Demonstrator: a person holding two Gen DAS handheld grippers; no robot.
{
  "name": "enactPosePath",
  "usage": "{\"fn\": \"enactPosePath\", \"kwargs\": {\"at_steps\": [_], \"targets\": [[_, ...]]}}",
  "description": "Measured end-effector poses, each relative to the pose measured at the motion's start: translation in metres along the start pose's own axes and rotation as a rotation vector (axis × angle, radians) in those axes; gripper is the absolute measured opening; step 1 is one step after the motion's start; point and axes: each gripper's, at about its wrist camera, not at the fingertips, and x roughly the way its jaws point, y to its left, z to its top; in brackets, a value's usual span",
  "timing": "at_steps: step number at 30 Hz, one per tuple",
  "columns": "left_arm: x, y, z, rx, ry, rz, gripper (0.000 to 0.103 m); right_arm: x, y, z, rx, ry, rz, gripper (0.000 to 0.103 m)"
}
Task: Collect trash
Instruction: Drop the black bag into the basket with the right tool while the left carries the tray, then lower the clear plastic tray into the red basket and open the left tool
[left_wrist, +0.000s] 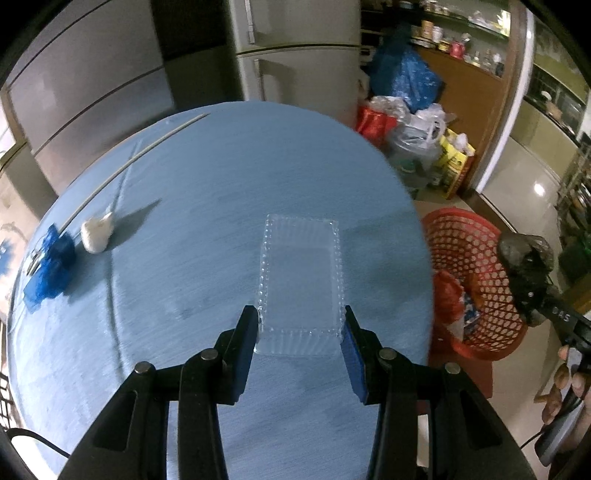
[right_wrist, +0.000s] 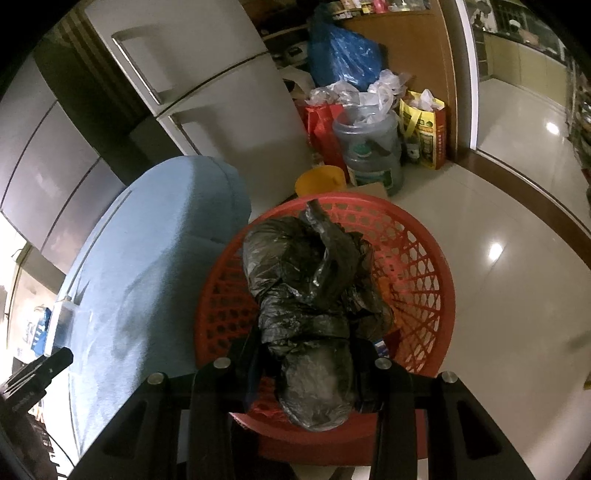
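Trash items visible: three. Your left claw (left_wrist: 301, 325) stands wide, straddling one clear plastic tray (left_wrist: 301, 280) on the tabletop (left_wrist: 207, 177); it is light and crushable, so grip its side walls gently. Your right claw (right_wrist: 306, 354) clamps one soft black bag (right_wrist: 310, 295) above the red basket (right_wrist: 424, 280). One white wad (left_wrist: 96, 234) lies well apart.

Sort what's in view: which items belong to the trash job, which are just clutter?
Job: clear tray between the left gripper fingers; black bag in the right gripper over the red basket; white wad; blue wrapper.
Clutter: fridge; water jug; yellow bag.
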Motion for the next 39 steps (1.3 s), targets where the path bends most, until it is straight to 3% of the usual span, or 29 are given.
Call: {"fn": "enactPosePath", "kwargs": {"at_steps": [5,8,9,13,22,30,35,39], "targets": [[0.004,-0.019,0.009,0.038,0.0,-0.028,0.045,0.009,-0.011,0.008,0.032,0.032,-0.03,0.043],[0.007,-0.032,0.014,0.06,0.002,-0.042,0.045,0.015,-0.019,0.011,0.06,0.056,-0.067,0.074],[0.007,-0.035,0.016,0.068,0.003,-0.047,0.045,0.016,-0.023,0.01,0.072,0.057,-0.072,0.075],[0.009,-0.052,0.024,0.1,0.004,-0.068,0.045,0.011,-0.03,0.01,0.092,0.051,-0.066,0.075],[0.019,-0.101,0.037,0.187,0.019,-0.132,0.045,-0.023,-0.044,0.018,0.161,-0.064,-0.069,0.076],[0.035,-0.135,0.048,0.233,0.062,-0.177,0.046,-0.035,-0.055,0.021,0.182,-0.082,-0.076,0.076],[0.05,-0.155,0.052,0.255,0.121,-0.226,0.051,-0.039,-0.06,0.021,0.198,-0.087,-0.086,0.076],[0.056,-0.163,0.052,0.274,0.14,-0.217,0.067,-0.045,-0.059,0.022,0.196,-0.099,-0.091,0.076]]}}
